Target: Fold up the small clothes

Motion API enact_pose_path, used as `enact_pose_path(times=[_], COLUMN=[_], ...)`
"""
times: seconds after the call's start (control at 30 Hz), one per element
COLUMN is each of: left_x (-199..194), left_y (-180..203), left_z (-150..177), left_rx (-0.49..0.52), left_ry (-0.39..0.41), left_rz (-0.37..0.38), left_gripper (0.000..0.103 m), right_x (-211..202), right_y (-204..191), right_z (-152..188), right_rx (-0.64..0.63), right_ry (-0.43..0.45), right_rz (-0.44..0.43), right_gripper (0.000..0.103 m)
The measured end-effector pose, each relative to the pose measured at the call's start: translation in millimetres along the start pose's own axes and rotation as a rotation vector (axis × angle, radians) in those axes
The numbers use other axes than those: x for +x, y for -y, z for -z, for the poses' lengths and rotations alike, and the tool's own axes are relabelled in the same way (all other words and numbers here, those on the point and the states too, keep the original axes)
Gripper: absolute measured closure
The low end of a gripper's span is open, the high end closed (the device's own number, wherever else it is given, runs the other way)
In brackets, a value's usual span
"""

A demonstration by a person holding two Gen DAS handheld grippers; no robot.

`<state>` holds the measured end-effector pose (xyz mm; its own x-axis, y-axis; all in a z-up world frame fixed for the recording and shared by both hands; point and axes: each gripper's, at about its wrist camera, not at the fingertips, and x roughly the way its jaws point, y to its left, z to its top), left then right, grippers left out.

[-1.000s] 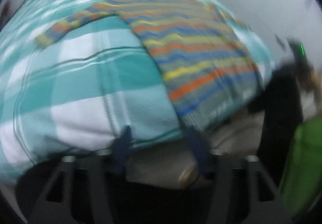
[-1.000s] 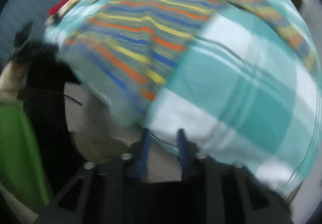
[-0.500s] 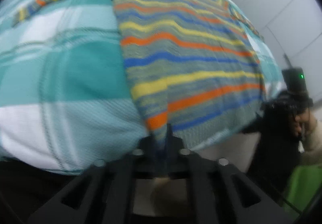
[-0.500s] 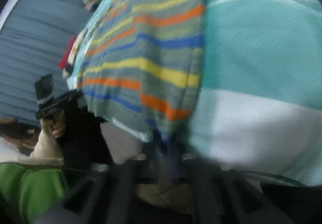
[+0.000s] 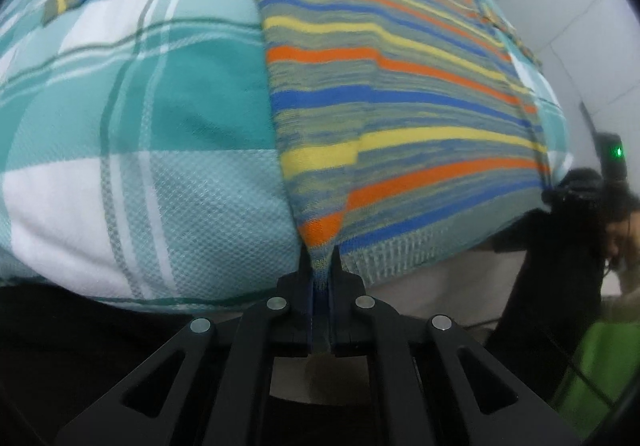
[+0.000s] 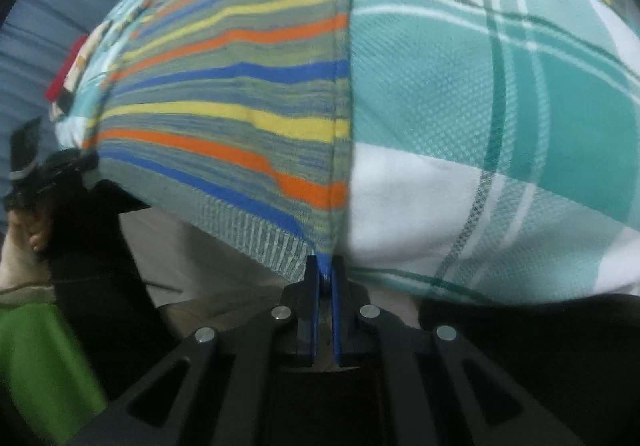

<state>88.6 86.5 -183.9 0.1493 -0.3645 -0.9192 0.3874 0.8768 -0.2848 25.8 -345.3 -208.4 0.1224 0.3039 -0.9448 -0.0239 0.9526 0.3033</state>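
sweater [image 5: 400, 93] corners in both jaws

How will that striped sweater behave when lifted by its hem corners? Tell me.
Probably floppy: the striped sweater is soft knit lying flat on the checked blanket. Likely sags between the left gripper and right gripper, sleeves trailing.

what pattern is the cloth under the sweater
Teal-and-white plaid cloth, clearest in the left wrist view.
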Motion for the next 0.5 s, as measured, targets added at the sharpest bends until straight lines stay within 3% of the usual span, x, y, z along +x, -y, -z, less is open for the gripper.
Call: enact_pose_path(times=[0.5], left_x=[32.6], left_y=[1.6], left_z=[-9.5], left_rx=[-0.054], left_ry=[-0.023], left_rz=[-0.048], left_gripper=[0.099], right_x=[37.3], right_y=[3.0], right_z=[-16.9], right_rx=[0.091], right_ry=[0.009], right_rz=[0.005], right_gripper=[0.099])
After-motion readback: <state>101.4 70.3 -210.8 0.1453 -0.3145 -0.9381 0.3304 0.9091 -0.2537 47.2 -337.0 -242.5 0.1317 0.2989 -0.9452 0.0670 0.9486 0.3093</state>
